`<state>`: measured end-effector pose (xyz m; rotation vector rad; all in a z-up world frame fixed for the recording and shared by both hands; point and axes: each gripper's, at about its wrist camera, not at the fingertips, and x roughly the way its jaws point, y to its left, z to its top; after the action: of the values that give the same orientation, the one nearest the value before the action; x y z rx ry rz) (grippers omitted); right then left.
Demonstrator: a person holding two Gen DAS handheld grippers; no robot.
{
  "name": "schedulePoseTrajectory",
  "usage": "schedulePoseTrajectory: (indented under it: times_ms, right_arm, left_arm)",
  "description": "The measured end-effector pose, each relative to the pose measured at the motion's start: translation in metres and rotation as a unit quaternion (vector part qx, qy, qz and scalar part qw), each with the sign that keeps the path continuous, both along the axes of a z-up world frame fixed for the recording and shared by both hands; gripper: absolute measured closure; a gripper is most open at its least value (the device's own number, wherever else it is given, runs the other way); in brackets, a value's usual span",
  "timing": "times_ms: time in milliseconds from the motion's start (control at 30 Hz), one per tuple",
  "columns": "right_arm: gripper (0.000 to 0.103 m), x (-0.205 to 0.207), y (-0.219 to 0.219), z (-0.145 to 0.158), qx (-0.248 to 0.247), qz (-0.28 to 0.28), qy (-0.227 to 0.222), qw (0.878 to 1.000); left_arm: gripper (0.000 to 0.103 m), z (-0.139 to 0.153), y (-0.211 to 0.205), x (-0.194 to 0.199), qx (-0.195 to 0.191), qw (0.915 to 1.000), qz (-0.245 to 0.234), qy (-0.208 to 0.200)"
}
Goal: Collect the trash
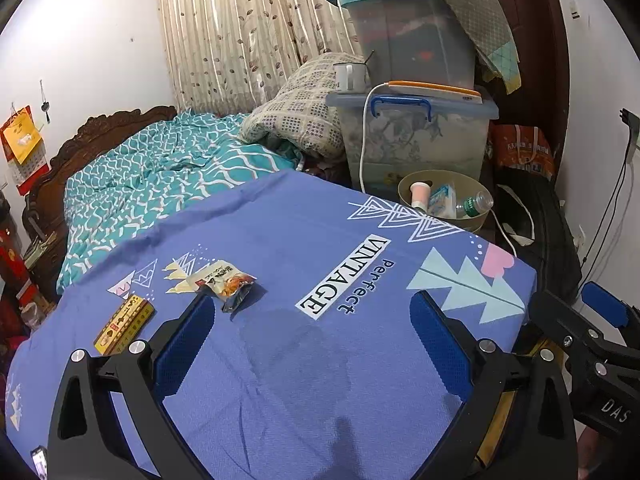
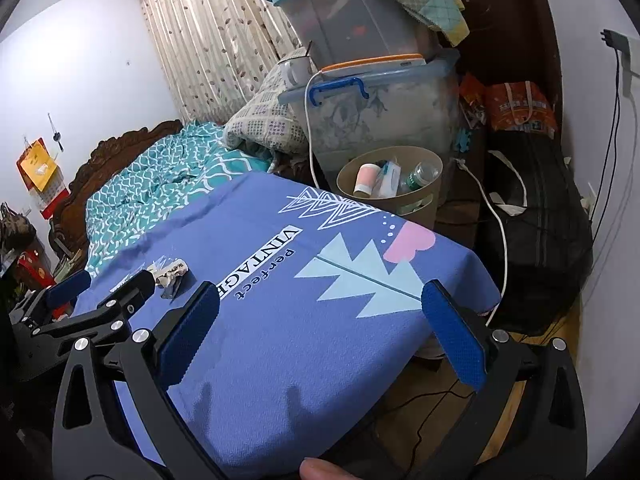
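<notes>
A crumpled snack wrapper [image 1: 226, 285] lies on the blue printed cloth [image 1: 320, 360], just beyond my left gripper's left fingertip. It also shows in the right wrist view [image 2: 170, 274]. A flat yellow packet [image 1: 124, 325] lies to its left. My left gripper [image 1: 316, 312] is open and empty above the cloth. My right gripper [image 2: 320, 304] is open and empty over the cloth's right part. A tan trash bin [image 1: 444, 200] holding a cup, a carton and a bottle stands past the cloth's far right corner, also in the right wrist view [image 2: 394, 184].
A bed with a teal quilt [image 1: 160, 184] lies behind the cloth. Stacked plastic storage boxes [image 1: 416, 136] stand behind the bin, with a mug and a white cable on them. A black bag [image 2: 540, 216] and an orange bag sit at right on the floor.
</notes>
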<state>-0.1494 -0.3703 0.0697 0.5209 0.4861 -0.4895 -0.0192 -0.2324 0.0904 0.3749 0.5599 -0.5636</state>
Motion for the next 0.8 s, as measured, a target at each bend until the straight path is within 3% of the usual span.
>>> schedulePoseTrajectory:
  times_ms: [400,533,800]
  right_arm:
    - [0.003,-0.001,0.0,0.003,-0.002,0.001,-0.001,1.0]
    - [0.003,-0.01,-0.004,0.01,-0.008,-0.012,-0.007,1.0]
    - [0.003,-0.04,-0.017,0.014,-0.017,-0.05,-0.009,0.999]
  left_arm:
    - [0.009,-0.001,-0.002,-0.003,0.0,1.0,-0.003,-0.001]
    - [0.01,0.003,-0.008,-0.015,-0.007,0.9995,-0.018,-0.023]
    - [0.009,0.007,-0.022,-0.022,-0.006,0.9983,-0.055,-0.015]
